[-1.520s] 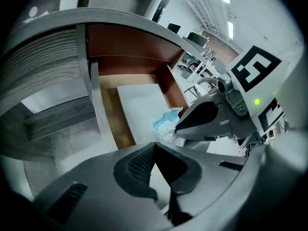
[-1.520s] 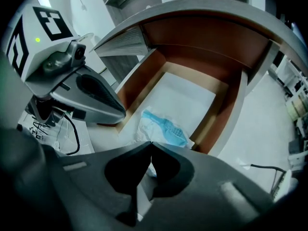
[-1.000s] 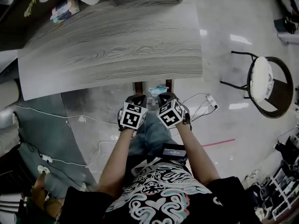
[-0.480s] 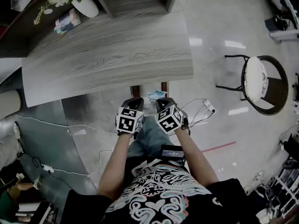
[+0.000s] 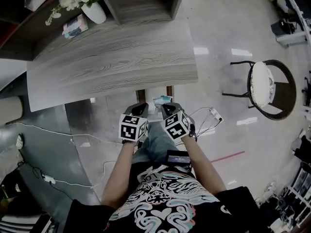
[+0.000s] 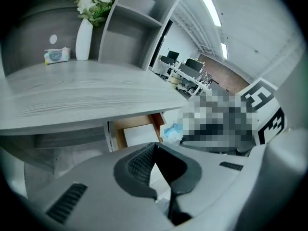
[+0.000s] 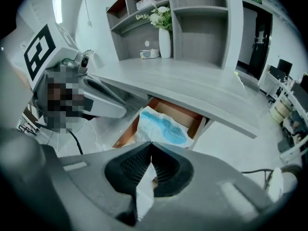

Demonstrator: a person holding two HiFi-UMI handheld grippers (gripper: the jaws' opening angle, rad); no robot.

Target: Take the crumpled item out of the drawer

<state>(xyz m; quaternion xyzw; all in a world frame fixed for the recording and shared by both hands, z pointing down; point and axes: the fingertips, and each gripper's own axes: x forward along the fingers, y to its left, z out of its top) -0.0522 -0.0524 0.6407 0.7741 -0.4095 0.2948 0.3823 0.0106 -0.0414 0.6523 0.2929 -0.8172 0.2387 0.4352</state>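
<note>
Your grey desk (image 5: 112,57) fills the upper part of the head view, and the drawer (image 7: 185,113) stands pulled out under its front edge. In it lies the crumpled item (image 7: 166,127), white with a blue patch facing up. Its long axis runs roughly across the drawer, from one side wall towards the other, and neither end reads as a clear front. It sits just beyond the tips of your right gripper (image 7: 151,144), with its near edge hidden behind them, and off to the right of your left gripper (image 6: 155,146). Both grippers have their jaw tips pressed together, and neither is clamped on the item. Compared with a second ago, both grippers hang at the same spot by the drawer mouth and the item has not shifted. Only your head has tipped, bringing more of the vase (image 5: 95,12) into view.
</note>
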